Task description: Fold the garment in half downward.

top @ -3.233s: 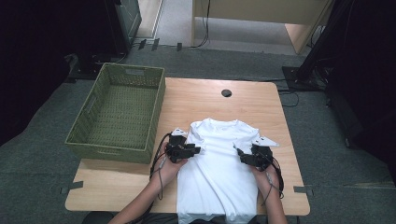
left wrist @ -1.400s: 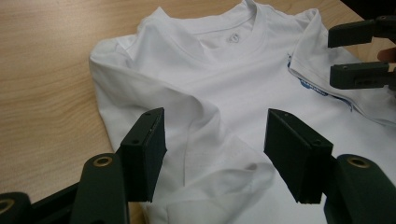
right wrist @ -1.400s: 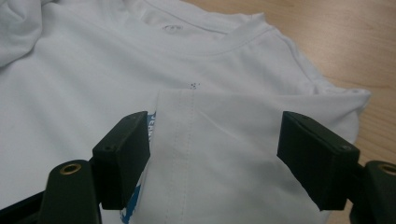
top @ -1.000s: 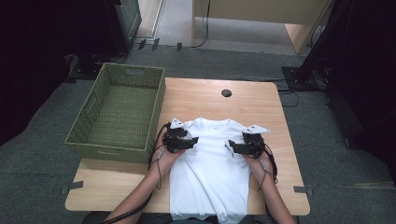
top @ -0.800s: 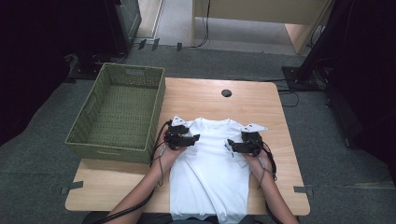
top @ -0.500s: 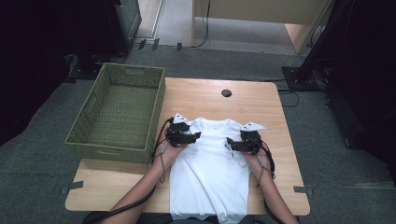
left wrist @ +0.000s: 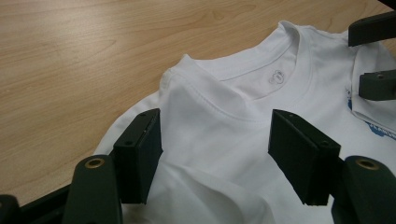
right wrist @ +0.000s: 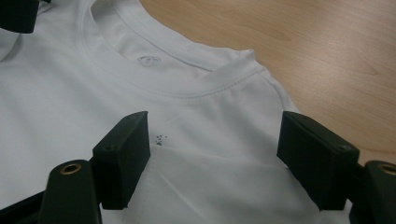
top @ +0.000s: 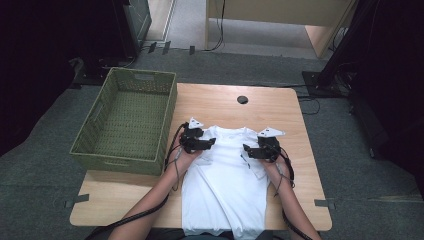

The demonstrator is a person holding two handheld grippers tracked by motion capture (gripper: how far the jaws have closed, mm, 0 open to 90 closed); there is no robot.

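Observation:
A white T-shirt (top: pixel 225 192) lies flat on the wooden table (top: pixel 220 102), collar away from the person, hem hanging over the near edge. My left gripper (top: pixel 210 143) hovers open over the shirt's left shoulder; in the left gripper view (left wrist: pixel 215 123) its jaws straddle a raised fold of the T-shirt (left wrist: pixel 233 93) without pressing it. My right gripper (top: pixel 246 149) stands open over the right shoulder (right wrist: pixel 215 126), above a folded-in layer of the T-shirt (right wrist: pixel 70 93). A sleeve with blue print (left wrist: pixel 369 109) lies folded inward under the right gripper.
A green woven basket (top: pixel 120 162) stands empty at the table's left side, close to the left hand. A round cable hole (top: pixel 242 99) sits near the table's far edge. Bare wood lies right of the shirt and beyond the collar.
Since the earliest frame both grippers have moved up the shirt towards the collar and closer together, and the shirt looks narrower. Over the last second the left gripper edged towards the shirt's middle.

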